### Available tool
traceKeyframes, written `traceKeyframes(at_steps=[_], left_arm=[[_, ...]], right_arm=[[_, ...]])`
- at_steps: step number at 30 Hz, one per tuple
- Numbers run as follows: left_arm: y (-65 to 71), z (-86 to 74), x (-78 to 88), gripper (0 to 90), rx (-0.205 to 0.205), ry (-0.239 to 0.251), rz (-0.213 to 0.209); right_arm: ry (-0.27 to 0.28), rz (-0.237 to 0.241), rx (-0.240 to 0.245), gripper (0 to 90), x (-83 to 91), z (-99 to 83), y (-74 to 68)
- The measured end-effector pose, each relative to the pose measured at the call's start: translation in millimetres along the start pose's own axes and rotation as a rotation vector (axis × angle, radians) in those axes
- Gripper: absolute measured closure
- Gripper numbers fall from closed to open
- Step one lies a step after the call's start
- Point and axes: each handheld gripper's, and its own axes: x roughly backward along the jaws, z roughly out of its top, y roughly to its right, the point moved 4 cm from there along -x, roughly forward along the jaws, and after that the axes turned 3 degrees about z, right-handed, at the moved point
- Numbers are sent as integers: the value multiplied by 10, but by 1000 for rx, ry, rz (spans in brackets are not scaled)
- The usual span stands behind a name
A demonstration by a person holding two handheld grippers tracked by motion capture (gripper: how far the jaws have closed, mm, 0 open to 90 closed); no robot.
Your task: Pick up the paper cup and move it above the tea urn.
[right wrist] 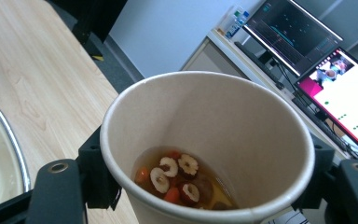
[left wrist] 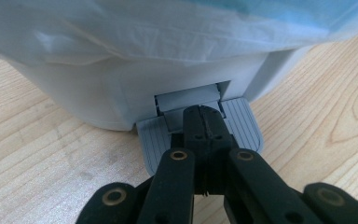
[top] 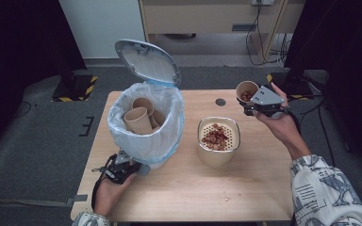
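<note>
The left gripper (left wrist: 204,122), fingers shut, presses the bin's pedal (left wrist: 242,126). The right gripper (top: 253,104) clamps a paper cup (right wrist: 205,140) of tea dregs. Next, I judge: tip it over the strainer (top: 218,136).

No readable text, label, brand or number anywhere.

The two monitor screens (right wrist: 307,60) seen from the right gripper view carry dots and windows too small to read; the black-and-yellow hazard stripes (top: 90,87) on the floor stand are the one sign.
</note>
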Motion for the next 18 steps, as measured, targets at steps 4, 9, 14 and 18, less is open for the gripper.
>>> traceKeyframes(at_steps=[4, 9, 14, 18], left_arm=[[0, 0, 0, 900, 0, 0, 0], [-1, 0, 0, 900, 0, 0, 0], [0, 0, 0, 900, 0, 0, 0], [0, 0, 0, 900, -1, 0, 0]], right_arm=[[-8, 19, 39, 279, -11, 8, -44], [-20, 15, 50, 277, -17, 3, -54], [-14, 57, 81, 275, -55, 48, -166], [-18, 63, 89, 274, -70, 48, -191]])
